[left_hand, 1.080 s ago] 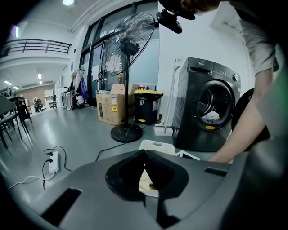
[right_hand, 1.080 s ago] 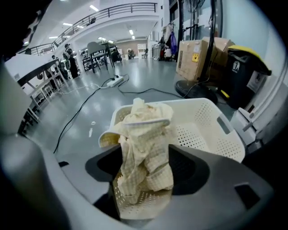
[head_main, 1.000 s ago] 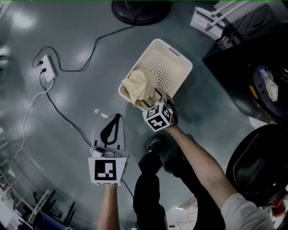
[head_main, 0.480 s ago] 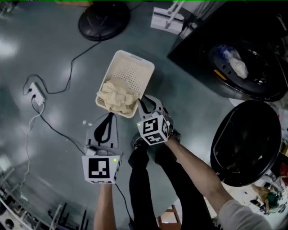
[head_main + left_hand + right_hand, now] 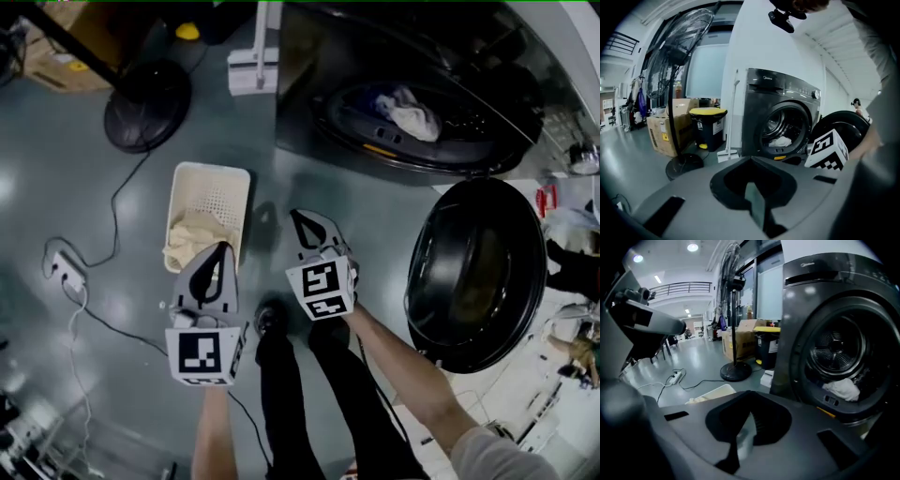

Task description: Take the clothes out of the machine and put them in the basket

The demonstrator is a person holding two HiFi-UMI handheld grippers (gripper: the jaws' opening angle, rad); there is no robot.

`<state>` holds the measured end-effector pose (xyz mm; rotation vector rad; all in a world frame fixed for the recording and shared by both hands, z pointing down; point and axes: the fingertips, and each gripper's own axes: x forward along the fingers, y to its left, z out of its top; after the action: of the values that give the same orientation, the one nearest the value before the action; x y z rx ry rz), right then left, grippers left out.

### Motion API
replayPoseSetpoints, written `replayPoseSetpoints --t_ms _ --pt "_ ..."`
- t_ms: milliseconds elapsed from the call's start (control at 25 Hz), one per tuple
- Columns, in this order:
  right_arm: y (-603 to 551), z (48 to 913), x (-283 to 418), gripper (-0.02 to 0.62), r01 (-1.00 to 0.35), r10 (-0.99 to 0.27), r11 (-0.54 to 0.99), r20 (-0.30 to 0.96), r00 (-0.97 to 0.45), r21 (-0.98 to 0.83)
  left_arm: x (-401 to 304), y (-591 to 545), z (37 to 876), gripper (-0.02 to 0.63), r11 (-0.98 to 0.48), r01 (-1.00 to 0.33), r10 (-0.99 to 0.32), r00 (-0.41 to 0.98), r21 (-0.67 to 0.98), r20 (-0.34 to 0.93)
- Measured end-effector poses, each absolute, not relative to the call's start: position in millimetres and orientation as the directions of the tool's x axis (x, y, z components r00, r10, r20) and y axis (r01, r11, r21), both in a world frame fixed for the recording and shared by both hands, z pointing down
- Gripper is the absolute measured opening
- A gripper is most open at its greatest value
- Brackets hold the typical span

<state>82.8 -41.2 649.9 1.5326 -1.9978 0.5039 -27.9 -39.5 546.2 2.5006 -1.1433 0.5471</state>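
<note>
The dark washing machine (image 5: 412, 84) stands with its round door (image 5: 478, 272) swung open. A white and blue bundle of clothes (image 5: 405, 108) lies in the drum, also seen as clothes (image 5: 842, 389) in the right gripper view and clothes (image 5: 780, 140) in the left gripper view. The cream basket (image 5: 225, 183) sits on the floor with a cream cloth (image 5: 190, 244) in it. My left gripper (image 5: 222, 247) hangs over the basket's near end, shut and empty. My right gripper (image 5: 300, 217) is beside the basket, pointing at the machine, shut with nothing in it.
A standing fan (image 5: 148, 105) is on the floor left of the machine, with its cable running to a power strip (image 5: 58, 267). A cardboard box (image 5: 665, 131) and a yellow-lidded bin (image 5: 708, 123) stand further left. The person's legs (image 5: 300, 394) are below the grippers.
Both grippers have risen and moved away from the basket towards the machine. The right jaws went from open at the basket to shut, leaving the cream cloth there. The head view swung to the machine.
</note>
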Motion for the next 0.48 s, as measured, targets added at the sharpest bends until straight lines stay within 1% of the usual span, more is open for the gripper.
replayPoseSetpoints --t_ms 240,480 --pt "-46.7 621.0 206.7 0.025 -0.997 -0.800 0.038 0.600 0.011 0.068 53.1 -43.6 535.1 0.018 -0.712 -0.689 -0.570 0.680 0.137 0.461" --pt "-33.0 609.5 317.0 0.026 -0.977 -0.779 -0.195 0.592 0.207 0.085 113.1 -45.5 525.4 0.018 -0.773 -0.618 -0.509 0.739 0.144 0.442"
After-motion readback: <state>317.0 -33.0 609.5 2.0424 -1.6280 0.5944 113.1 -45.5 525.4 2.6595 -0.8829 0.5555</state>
